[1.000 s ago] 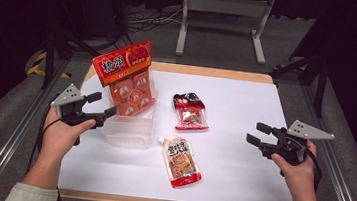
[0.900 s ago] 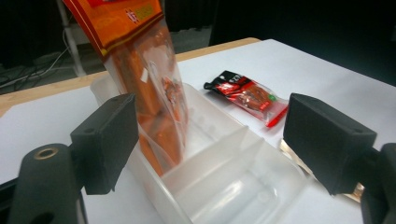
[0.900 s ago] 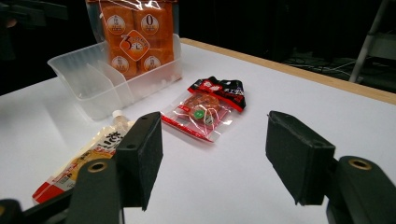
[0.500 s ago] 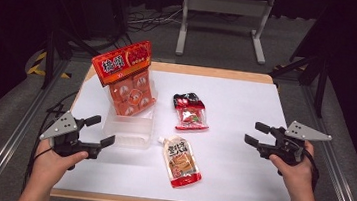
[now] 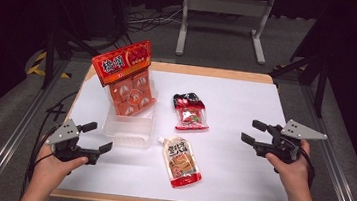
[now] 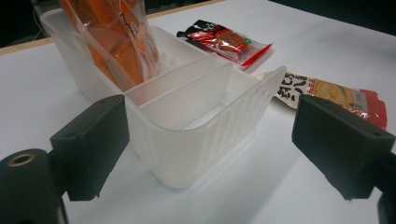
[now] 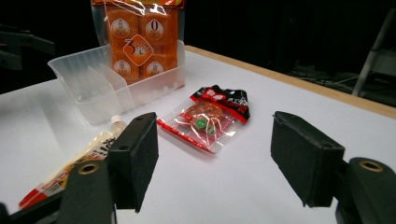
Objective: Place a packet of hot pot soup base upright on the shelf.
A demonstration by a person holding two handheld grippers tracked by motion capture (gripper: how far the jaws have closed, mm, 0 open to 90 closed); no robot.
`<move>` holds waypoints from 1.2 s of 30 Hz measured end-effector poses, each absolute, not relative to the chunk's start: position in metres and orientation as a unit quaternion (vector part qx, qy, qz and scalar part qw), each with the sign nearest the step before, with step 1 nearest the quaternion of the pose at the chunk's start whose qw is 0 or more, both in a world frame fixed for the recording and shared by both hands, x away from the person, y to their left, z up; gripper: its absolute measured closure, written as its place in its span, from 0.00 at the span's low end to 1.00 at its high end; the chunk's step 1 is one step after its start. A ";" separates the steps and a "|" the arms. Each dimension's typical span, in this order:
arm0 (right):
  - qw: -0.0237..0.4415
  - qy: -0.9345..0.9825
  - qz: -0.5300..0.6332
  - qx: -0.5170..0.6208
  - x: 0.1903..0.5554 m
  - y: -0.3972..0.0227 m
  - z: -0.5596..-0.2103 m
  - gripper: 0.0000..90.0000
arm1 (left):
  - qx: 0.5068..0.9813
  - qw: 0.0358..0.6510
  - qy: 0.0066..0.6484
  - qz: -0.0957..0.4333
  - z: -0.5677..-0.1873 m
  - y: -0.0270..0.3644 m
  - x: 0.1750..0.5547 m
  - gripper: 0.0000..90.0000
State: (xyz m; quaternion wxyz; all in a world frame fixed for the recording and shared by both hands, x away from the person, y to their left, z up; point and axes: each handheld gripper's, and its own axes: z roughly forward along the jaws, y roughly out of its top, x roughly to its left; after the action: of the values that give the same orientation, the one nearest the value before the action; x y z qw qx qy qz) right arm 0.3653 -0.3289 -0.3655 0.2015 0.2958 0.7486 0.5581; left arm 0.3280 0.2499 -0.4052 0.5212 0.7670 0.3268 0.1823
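Two hand-held tongs are shown at a white-topped table point(image 5: 237, 187). The left tongs point(image 5: 96, 137) are held at the near left edge, their jaws spread wide with nothing between the pads; they have just been opening. Directly ahead of them, near but not touching, stands a clear plastic divided bin point(image 5: 128, 128), whose rounded near end is framed between the two jaws in the left gripper view point(image 6: 187, 140). An orange snack bag point(image 5: 128, 82) stands upright in the bin's far compartment, while the nearer compartments are seen bare. The right tongs point(image 5: 251, 131) are held at the right side of the table, jaws likewise wide apart and gripping nothing, also just opened further. A red-and-black snack packet point(image 5: 190, 113) lies flat on the table, well apart from these tongs and seen between their jaws in the right gripper view point(image 7: 208, 119). A spouted sauce pouch point(image 5: 181, 161) lies just beside the bin's near right corner.
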 end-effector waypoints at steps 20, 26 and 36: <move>0.169 0.767 0.543 0.298 0.428 -0.283 -0.363 0.35 | 0.751 0.517 0.381 0.154 -0.422 0.258 0.326 0.17; 0.162 0.784 0.520 0.298 0.454 -0.266 -0.369 0.33 | 0.756 0.507 0.382 0.158 -0.426 0.255 0.326 0.08; 0.144 0.787 0.514 0.311 0.483 -0.250 -0.375 0.33 | 0.749 0.498 0.412 0.144 -0.429 0.261 0.325 0.09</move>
State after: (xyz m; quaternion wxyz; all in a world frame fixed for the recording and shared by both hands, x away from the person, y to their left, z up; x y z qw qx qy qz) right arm 0.4830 -0.2495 -0.3750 0.1437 0.3110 0.7867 0.5136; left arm 0.3245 0.2613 -0.4291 0.4982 0.7491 0.4124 0.1436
